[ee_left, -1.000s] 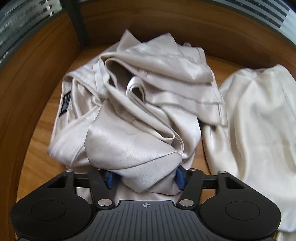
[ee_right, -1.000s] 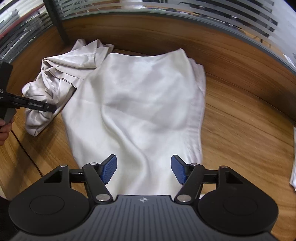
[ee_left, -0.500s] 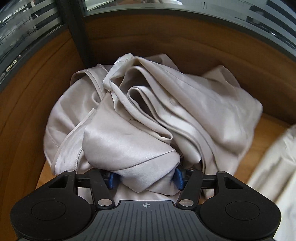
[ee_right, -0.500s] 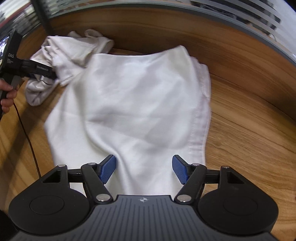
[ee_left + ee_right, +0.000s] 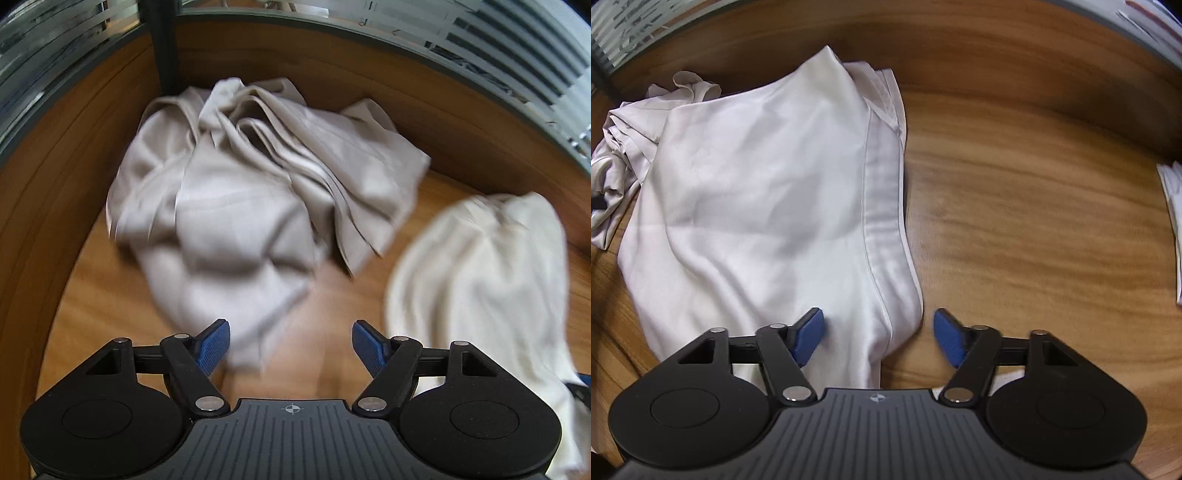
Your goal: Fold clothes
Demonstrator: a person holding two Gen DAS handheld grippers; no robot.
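Note:
A crumpled beige garment (image 5: 236, 206) lies in a heap in the table's far left corner. My left gripper (image 5: 291, 343) hovers just in front of it. Its jaws are opening, and only the heap's blurred near tip reaches in beside the left pad. A white garment (image 5: 480, 277) lies flat to the right. In the right wrist view the white garment (image 5: 768, 192) spreads across the wood, with the beige garment (image 5: 624, 147) at its left. My right gripper (image 5: 878, 332) straddles the white garment's right hem. Its jaws are closing, and the pads stand apart from the cloth.
The wooden table (image 5: 1034, 221) has bare wood right of the white garment. A wooden upstand (image 5: 332, 74) topped by striped glass runs around the back and left. A white folded item (image 5: 1172, 206) sits at the right edge.
My left gripper let go of the beige garment and drew up and back; the cloth dropped into the corner. My right gripper shifted right and lower, onto the white garment's right hem.

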